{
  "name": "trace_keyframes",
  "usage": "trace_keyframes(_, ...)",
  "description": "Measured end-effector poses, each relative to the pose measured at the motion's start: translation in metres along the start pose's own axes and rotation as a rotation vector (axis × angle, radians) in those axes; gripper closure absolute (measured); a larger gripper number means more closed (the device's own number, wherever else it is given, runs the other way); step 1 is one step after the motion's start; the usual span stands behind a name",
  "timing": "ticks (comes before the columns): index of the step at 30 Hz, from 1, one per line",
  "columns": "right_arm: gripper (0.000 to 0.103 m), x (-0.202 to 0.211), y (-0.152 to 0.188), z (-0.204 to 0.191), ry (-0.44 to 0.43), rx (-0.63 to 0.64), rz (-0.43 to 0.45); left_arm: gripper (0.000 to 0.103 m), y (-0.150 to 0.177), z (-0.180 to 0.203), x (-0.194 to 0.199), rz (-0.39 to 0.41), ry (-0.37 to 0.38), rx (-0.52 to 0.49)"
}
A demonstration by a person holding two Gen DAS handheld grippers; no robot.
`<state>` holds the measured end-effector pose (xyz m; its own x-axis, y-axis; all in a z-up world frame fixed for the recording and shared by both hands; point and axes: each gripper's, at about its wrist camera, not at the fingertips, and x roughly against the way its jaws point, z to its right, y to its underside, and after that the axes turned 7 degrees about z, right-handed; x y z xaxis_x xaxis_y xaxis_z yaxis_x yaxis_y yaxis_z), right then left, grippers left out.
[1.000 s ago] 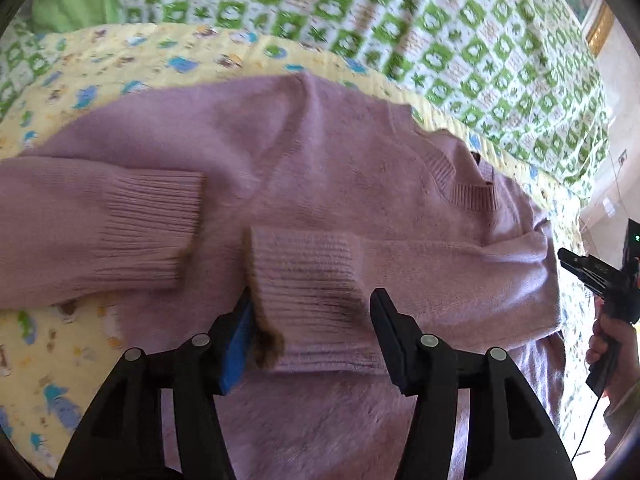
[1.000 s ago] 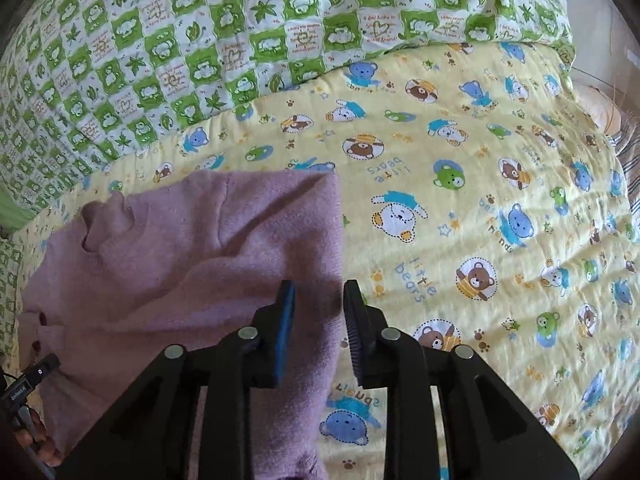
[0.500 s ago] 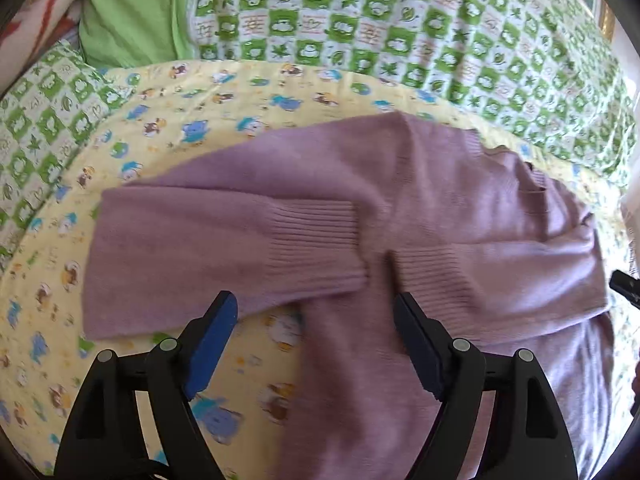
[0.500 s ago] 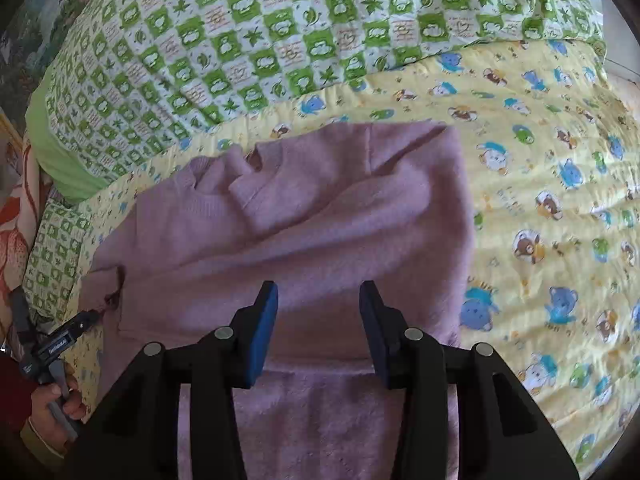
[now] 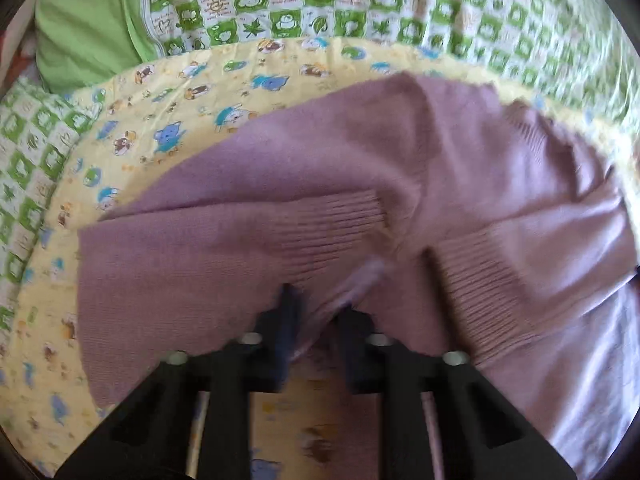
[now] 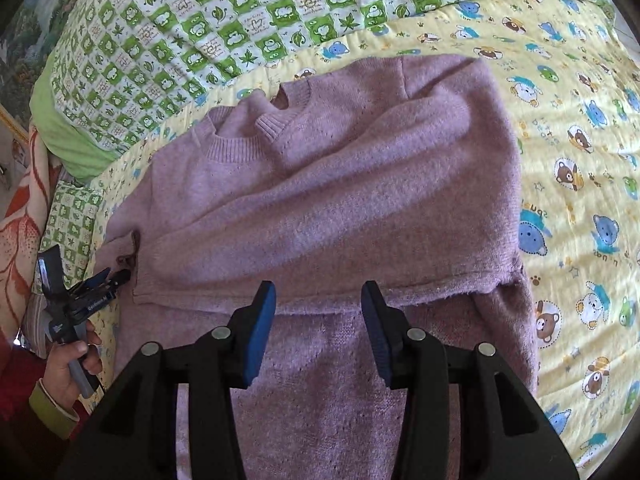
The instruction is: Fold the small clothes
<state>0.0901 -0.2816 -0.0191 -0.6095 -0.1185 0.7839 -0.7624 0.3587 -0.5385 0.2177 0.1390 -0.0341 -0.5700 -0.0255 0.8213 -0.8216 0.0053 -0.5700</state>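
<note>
A small mauve knit sweater (image 6: 340,200) lies on a yellow bear-print blanket (image 6: 580,160), both sleeves folded across its body. In the left wrist view the sweater (image 5: 400,168) fills the middle and the two ribbed cuffs nearly meet. My left gripper (image 5: 316,312) is shut on a pinch of the sweater's left side edge, just below the left sleeve. It also shows in the right wrist view (image 6: 116,276), at the sweater's left side. My right gripper (image 6: 318,300) is open and empty, hovering over the lower body just below the folded sleeve.
A green-and-white checked quilt (image 6: 240,20) lies bunched behind the sweater, with a plain green pillow (image 5: 84,20) at its left end. An orange patterned cloth (image 6: 20,220) lies at the far left. The yellow blanket extends to the right.
My left gripper moved forward to the sweater's left edge and closed on the fabric. My right gripper opened wider and the right view drew back slightly over the sweater's body.
</note>
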Motion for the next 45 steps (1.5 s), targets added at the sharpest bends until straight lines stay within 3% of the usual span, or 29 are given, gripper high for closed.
trace_keyframes(3,0.057,-0.001,0.000,0.000,-0.005,-0.011,-0.001,0.096,-0.009,0.005,0.018,0.035,0.073,0.053)
trace_keyframes(5,0.057,0.001,0.000,-0.001,-0.012,-0.015,0.003,0.096,-0.018,0.015,0.038,0.077,0.166,0.098)
trace_keyframes(10,0.057,0.007,-0.002,-0.003,-0.040,-0.019,0.029,0.096,-0.046,0.078,0.072,0.146,0.398,0.111)
trace_keyframes(15,0.057,0.019,-0.006,0.010,-0.014,-0.061,0.069,0.096,-0.054,0.163,0.060,0.120,0.563,0.060)
trace_keyframes(19,0.057,0.030,-0.008,0.032,0.017,-0.109,0.096,0.096,-0.043,0.218,0.029,0.056,0.602,0.007)
trace_keyframes(24,0.057,0.038,-0.007,0.054,0.041,-0.165,0.110,0.094,-0.020,0.246,-0.007,-0.036,0.573,-0.048)
trace_keyframes(26,0.057,0.037,-0.007,0.056,0.036,-0.169,0.109,0.088,-0.014,0.244,-0.005,-0.045,0.573,-0.054)
trace_keyframes(28,0.057,0.035,-0.009,0.054,0.022,-0.166,0.107,0.066,-0.010,0.231,0.008,-0.034,0.579,-0.044)
trace_keyframes(31,0.057,0.029,-0.011,0.046,-0.006,-0.148,0.098,0.046,-0.007,0.204,0.029,0.015,0.538,-0.033)
trace_keyframes(33,0.053,0.022,-0.013,0.037,-0.026,-0.134,0.088,0.044,-0.003,0.177,0.043,0.035,0.482,-0.018)
trace_keyframes(35,0.041,0.015,-0.014,0.029,-0.047,-0.130,0.080,0.039,0.006,0.144,0.051,0.048,0.415,0.014)
trace_keyframes(36,0.040,0.010,-0.014,0.025,-0.057,-0.124,0.072,0.036,0.011,0.126,0.054,0.052,0.361,0.023)
trace_keyframes(42,0.040,-0.026,-0.014,0.012,-0.049,-0.110,-0.001,0.032,0.038,0.044,0.047,-0.007,0.160,0.063)
trace_keyframes(45,0.040,-0.045,-0.015,0.011,-0.054,-0.128,-0.025,0.031,0.044,0.024,0.039,-0.022,0.061,0.049)
